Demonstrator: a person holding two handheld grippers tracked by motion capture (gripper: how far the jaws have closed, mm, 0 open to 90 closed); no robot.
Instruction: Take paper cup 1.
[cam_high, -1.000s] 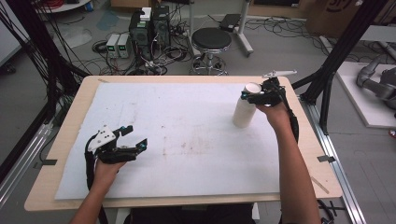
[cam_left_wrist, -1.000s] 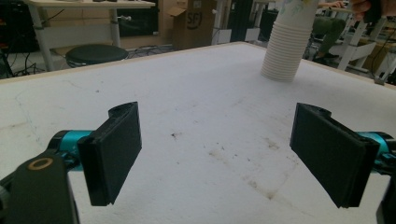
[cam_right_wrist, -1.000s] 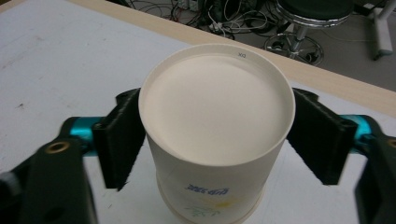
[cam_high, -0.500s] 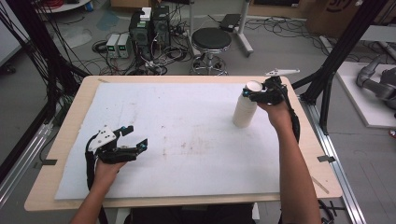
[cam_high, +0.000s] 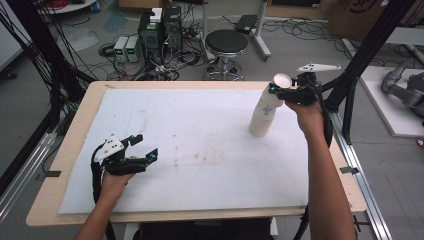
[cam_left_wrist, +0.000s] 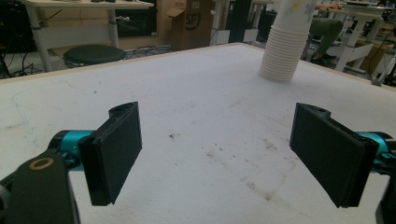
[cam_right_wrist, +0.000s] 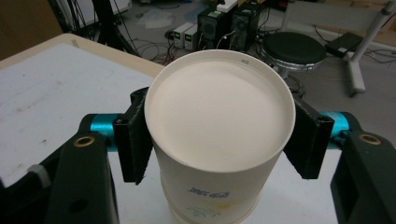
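Right gripper (cam_right_wrist: 219, 140) jaws apparently clamping top cup (cam_right_wrist: 219, 135)

The left gripper (cam_left_wrist: 219, 158) hovers low over the white, faintly stained counter (cam_left_wrist: 196, 93), its two black jaws standing wide apart with nothing between them. Far off to the upper right stands a tall stack of white paper cups (cam_left_wrist: 285, 44), upside down on the counter. A round black stool (cam_left_wrist: 93, 53) stands beyond the counter's edge.

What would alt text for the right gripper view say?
The right hand-held gripper, whose jaws have just been closing, clamps the top upside-down white paper cup of a stack, pads on both sides. Beyond lie the white-covered table and a round black stool.
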